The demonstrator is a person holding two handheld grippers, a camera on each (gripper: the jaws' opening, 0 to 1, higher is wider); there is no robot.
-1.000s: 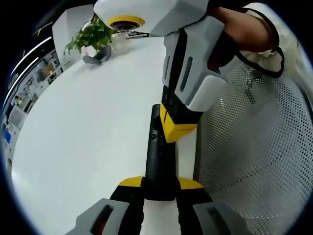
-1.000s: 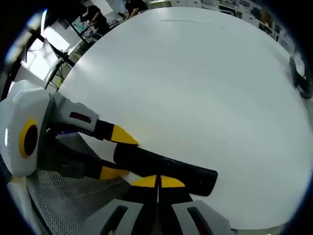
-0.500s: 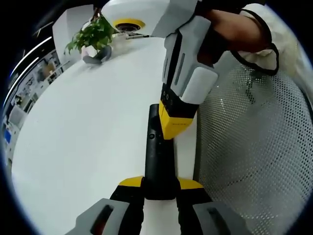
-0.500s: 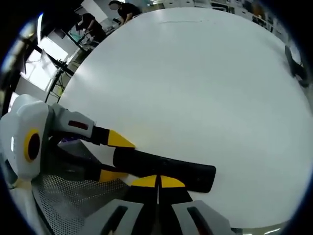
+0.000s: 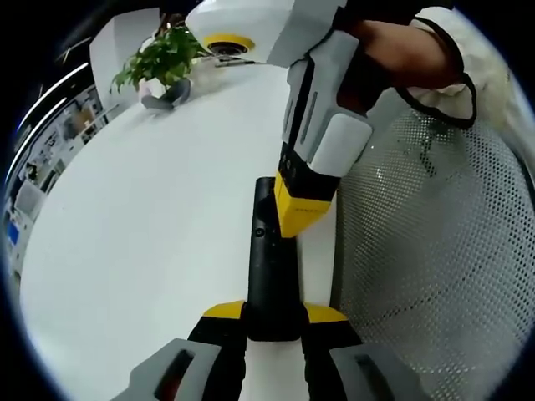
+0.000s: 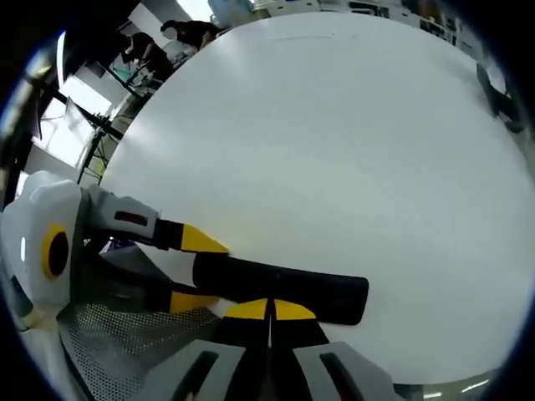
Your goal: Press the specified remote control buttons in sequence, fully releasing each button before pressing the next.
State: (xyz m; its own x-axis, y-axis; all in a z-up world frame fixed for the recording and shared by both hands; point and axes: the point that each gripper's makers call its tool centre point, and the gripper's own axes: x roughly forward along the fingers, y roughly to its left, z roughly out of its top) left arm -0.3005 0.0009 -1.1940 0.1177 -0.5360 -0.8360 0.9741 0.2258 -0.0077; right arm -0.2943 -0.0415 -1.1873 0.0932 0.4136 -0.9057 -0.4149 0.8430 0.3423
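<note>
Black and long, the remote control (image 5: 269, 271) lies on the white table (image 5: 142, 217), right at the table's edge, next to a white mesh chair (image 5: 435, 251). My left gripper (image 5: 273, 322) has its two yellow-tipped jaws clamped on the near end of the remote, one on each side, and keeps it from sliding. In the right gripper view I see the same thing from the side: the left gripper (image 6: 192, 267) grips one end of the remote control (image 6: 284, 288), and the other end points out over the table.

My right gripper (image 5: 303, 213) comes down from above with its yellow tip on top of the remote, near the far end where the small round button is. Its own jaws (image 6: 269, 311) are pressed together into one blunt point, so I use them like a finger.

Over the last second the tip has hardly moved. It lifted a tiny bit and has come back down, and the remote has stayed put. I think I am in the middle of a press, or just starting a new one. I cannot tell if the button is pushed all the way in.

A green plant (image 5: 159, 58) stands far off at the back of the table.
</note>
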